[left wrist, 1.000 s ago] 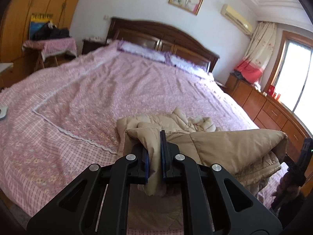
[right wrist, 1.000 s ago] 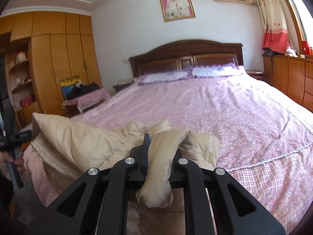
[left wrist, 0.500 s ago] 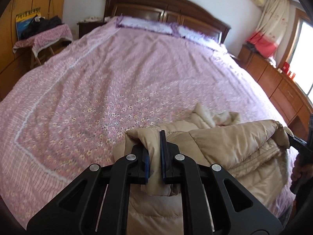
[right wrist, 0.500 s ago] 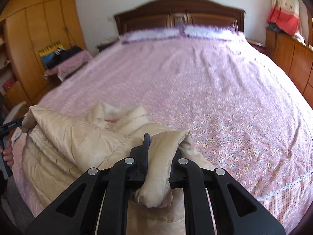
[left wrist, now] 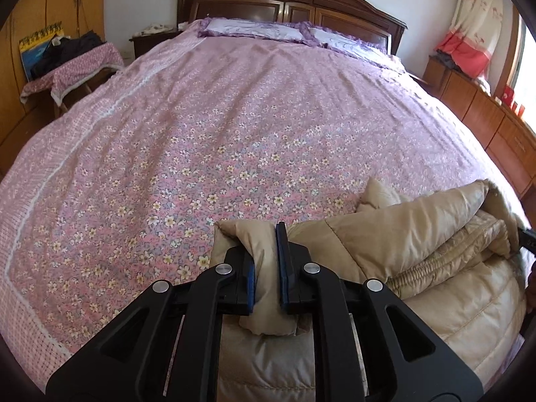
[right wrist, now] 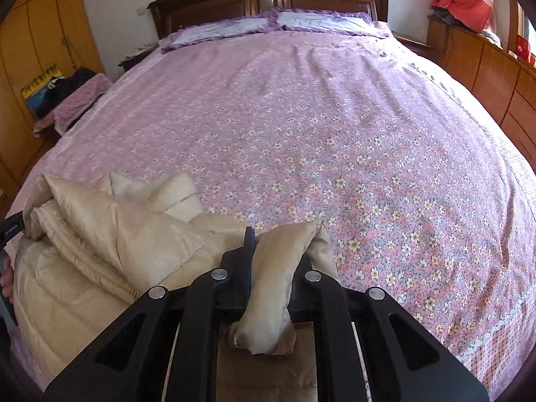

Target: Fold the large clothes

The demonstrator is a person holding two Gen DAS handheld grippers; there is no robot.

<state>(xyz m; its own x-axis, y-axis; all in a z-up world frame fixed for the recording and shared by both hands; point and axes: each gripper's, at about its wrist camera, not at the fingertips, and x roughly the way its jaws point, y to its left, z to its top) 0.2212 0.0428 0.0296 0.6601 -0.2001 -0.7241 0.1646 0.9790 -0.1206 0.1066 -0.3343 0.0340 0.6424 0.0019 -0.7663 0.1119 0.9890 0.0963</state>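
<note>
Since the earlier frames both grippers have advanced over the bed [left wrist: 234, 127] and tipped downward; the headboard [left wrist: 288, 3] now sits at the frame top. Beige padded jacket [left wrist: 418, 241] lies bunched at the bed's foot edge. Left gripper [left wrist: 266, 264] pinches a jacket fold, its jaws having just eased slightly wider. Right gripper [right wrist: 268, 268] is clamped on another fold. Both point steeply down.

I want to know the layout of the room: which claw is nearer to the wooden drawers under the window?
Right. The right claw holds the jacket on the side of the drawers. The left claw holds the jacket's other end, toward the small covered table.
</note>
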